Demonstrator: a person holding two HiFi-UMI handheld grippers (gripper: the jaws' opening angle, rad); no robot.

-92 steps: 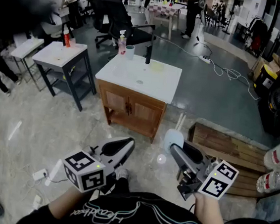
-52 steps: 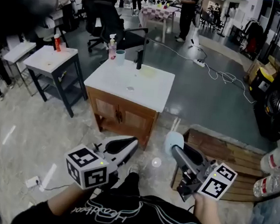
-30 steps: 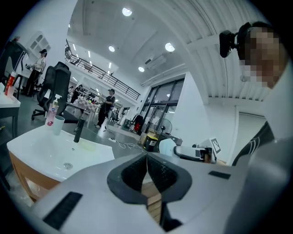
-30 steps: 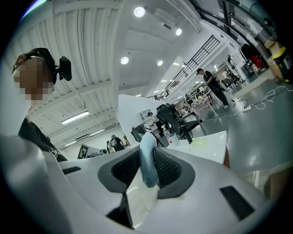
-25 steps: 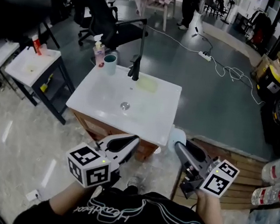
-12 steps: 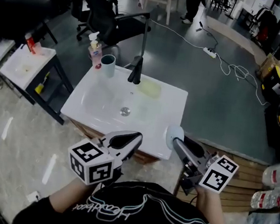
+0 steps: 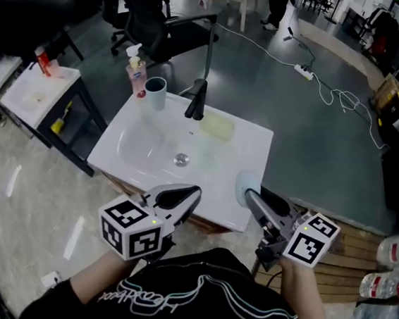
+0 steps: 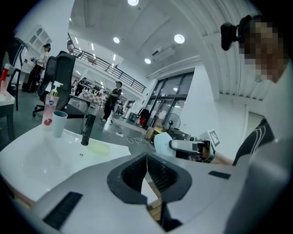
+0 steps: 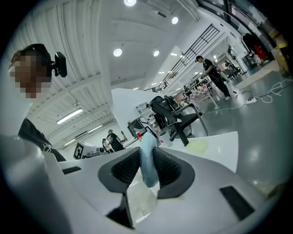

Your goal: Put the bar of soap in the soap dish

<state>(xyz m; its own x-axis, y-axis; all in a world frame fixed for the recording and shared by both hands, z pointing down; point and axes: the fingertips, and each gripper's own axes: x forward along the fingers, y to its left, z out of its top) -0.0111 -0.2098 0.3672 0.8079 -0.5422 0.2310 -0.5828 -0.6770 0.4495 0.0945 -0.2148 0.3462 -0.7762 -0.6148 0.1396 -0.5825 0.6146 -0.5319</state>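
Nearest, two grippers are showing above the person's dark shirt; the left gripper [image 7: 193, 191] is keeping its jaws pressed together with nothing between them; the right gripper [image 7: 250, 193] is pinching one pale blue bar of soap [image 7: 242, 181] on edge between its pads, over the near right edge of the white washbasin [image 7: 146, 164]; one drain [image 7: 180, 159] is sitting in the bowl; beyond it, one dark faucet [image 7: 198, 100] is standing upright, with one yellow-green soap dish [image 7: 216, 126] lying just beside it on the right, well apart from the soap; on the faucet's left, one cup [image 7: 155, 92] and one pump bottle [image 7: 134, 70] are standing side by side.
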